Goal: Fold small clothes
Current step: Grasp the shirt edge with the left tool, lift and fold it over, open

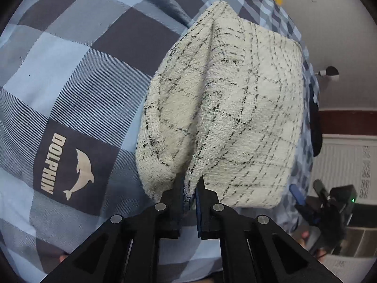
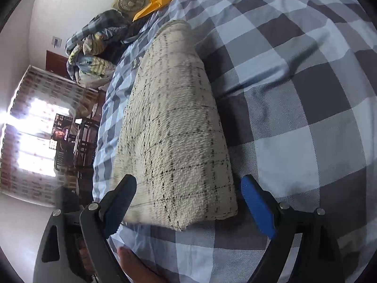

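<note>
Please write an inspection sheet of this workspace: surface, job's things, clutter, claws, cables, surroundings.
Surface: checked blue-grey bedsheet with a dolphin logo.
Job's things: cream checked cloth, one edge pinched and lifted.
Clutter: pile of bedding, yellow envelope, small fan.
Claws: left claw shut on the cloth; right claw open, astride the cloth's near end.
Cables: nothing seen.
Surroundings: bright curtained window, white wall.

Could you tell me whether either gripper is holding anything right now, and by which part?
The left gripper pinches the cream checked cloth by a bunched edge. The right gripper is open, holding nothing.
</note>
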